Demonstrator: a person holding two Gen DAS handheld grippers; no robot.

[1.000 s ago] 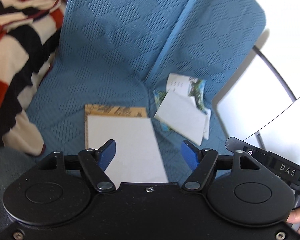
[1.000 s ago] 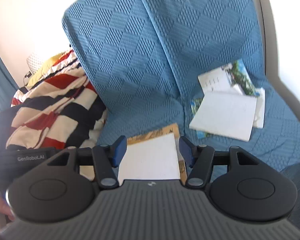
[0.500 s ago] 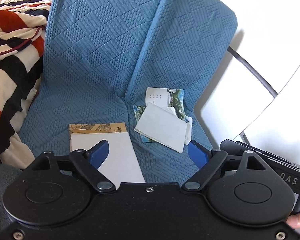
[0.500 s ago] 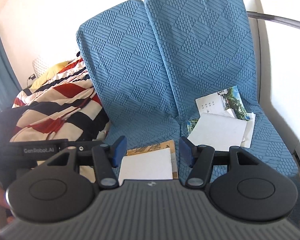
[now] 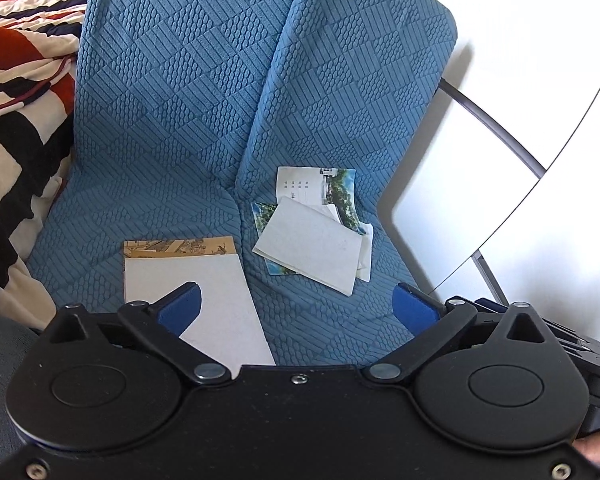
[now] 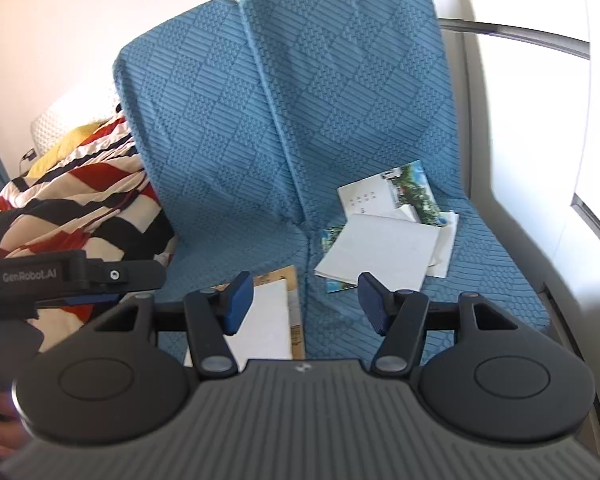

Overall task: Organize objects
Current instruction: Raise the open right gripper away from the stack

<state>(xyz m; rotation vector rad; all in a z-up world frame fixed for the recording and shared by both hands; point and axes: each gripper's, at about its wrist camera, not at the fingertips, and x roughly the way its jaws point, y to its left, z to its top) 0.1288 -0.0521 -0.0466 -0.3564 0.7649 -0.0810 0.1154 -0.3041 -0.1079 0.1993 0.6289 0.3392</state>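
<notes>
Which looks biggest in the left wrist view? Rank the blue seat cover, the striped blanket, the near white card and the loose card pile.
1. blue seat cover
2. striped blanket, partly cut off by the frame
3. near white card and loose card pile: too alike to rank, and the card lies nearer the camera.

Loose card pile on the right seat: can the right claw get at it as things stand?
Probably yes: the right claw is open and empty, the card pile lies uncovered ahead, nothing between them.

On the sofa seat [image 5: 148,200], a neat card stack [image 5: 188,280] lies lower left of centre; a loose card pile [image 5: 312,240] sits right of it, blanket [image 5: 16,100] at far left.
</notes>
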